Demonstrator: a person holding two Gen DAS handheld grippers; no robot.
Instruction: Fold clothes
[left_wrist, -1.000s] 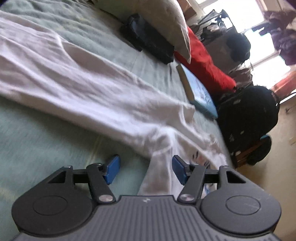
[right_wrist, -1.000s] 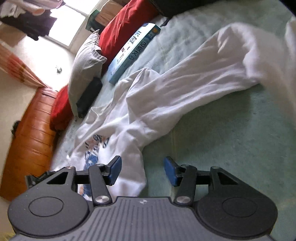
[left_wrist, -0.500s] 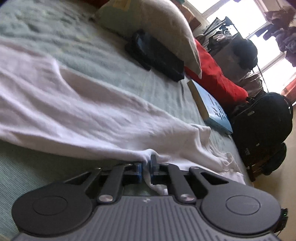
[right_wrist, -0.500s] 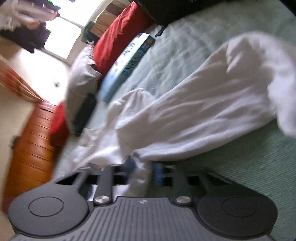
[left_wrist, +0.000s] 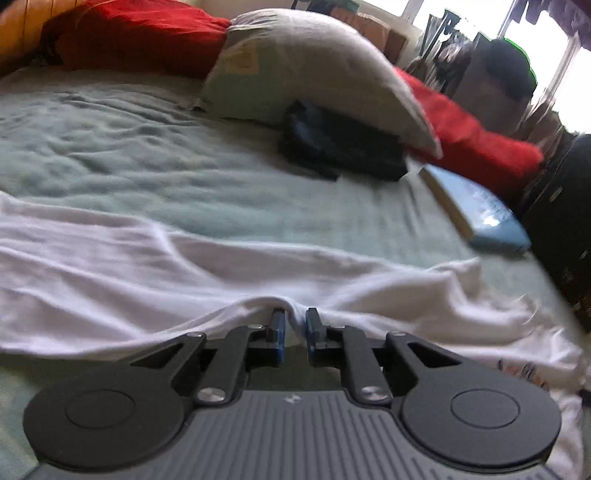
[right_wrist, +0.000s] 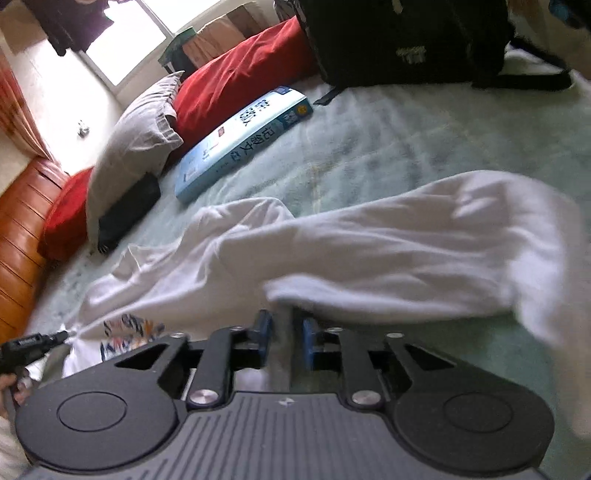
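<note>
A white shirt (left_wrist: 184, 266) lies stretched across the pale green bed (left_wrist: 184, 177); a coloured print (right_wrist: 129, 328) shows near its lower end. My left gripper (left_wrist: 294, 328) has a raised fold of the shirt's near edge pinched between its blue pads, and its jaws are opening slightly. In the right wrist view the shirt (right_wrist: 369, 251) rises off the bed (right_wrist: 406, 147) in a long roll. My right gripper (right_wrist: 286, 334) grips a bunch of that cloth, and its jaws are opening too.
A blue book (right_wrist: 240, 140) lies beyond the shirt, beside a grey pillow (left_wrist: 314, 66), red cushions (left_wrist: 129, 33) and a black pouch (left_wrist: 343, 147). A black backpack (right_wrist: 406, 37) sits at the bed's far side. A hand (right_wrist: 7, 387) shows at the left edge.
Both grippers went from wide open over the shirt's edge to closed on it. Both have lifted, rolled and raised the cloth off the bed.
</note>
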